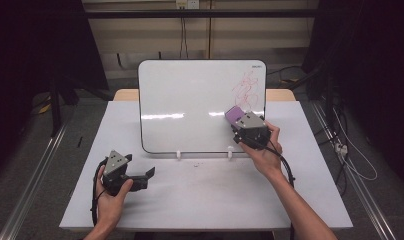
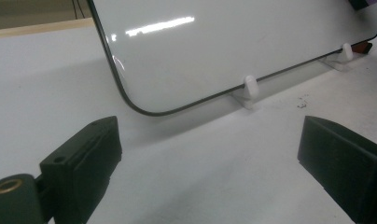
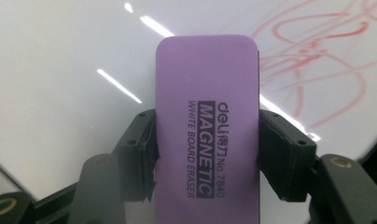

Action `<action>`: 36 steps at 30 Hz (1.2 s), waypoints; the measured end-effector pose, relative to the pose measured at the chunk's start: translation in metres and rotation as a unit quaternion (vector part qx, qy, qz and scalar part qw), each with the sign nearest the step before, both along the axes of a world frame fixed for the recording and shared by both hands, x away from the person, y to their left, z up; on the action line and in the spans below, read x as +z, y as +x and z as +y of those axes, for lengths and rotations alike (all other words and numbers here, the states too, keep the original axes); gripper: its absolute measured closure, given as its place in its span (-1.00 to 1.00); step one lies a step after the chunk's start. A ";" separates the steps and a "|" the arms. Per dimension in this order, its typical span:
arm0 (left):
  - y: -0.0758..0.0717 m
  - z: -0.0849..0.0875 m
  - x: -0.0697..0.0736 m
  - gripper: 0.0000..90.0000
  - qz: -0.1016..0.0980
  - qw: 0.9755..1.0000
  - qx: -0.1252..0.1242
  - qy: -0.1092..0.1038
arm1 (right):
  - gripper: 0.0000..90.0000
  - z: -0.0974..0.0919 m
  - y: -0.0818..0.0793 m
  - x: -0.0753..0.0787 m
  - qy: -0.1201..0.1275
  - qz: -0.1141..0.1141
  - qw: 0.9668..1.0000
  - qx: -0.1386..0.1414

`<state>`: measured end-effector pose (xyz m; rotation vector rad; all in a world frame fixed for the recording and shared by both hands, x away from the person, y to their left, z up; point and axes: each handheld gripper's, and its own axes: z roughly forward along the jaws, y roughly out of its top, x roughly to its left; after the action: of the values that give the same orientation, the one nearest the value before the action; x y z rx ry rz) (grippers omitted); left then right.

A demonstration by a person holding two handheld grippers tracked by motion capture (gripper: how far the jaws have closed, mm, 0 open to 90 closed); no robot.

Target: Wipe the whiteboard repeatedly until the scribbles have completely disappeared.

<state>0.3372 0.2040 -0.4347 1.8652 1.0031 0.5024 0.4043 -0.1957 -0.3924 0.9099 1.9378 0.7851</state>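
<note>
A whiteboard point(image 1: 190, 105) stands tilted on white clips at the back of the table, with red scribbles point(image 1: 249, 90) at its right side. My right gripper point(image 1: 236, 120) is shut on a purple magnetic eraser point(image 1: 234, 115), held against the board just below the scribbles. In the right gripper view the eraser point(image 3: 207, 126) sits clamped between both pads, the red scribbles point(image 3: 317, 70) up and to the right. My left gripper point(image 1: 149, 176) rests low on the table at the front left, open and with nothing in it. In the left gripper view its fingers point(image 2: 84, 154) stand wide apart before the board's lower edge point(image 2: 186, 100).
The white table point(image 1: 205, 195) has free room between the two hands. White clips point(image 1: 179, 154) hold the board's bottom edge. A few dark specks point(image 1: 195, 165) lie in front of the board. Dark floor and cables surround the table.
</note>
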 end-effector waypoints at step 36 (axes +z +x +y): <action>0.001 0.000 0.001 -0.87 -0.002 1.000 -0.001 -0.003 | -0.07 -0.041 0.006 0.009 0.043 -0.034 0.996 -0.064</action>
<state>0.3385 0.2044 -0.4341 1.8595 0.9997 0.5009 0.4104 -0.2364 -0.3831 1.0349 1.7804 0.8175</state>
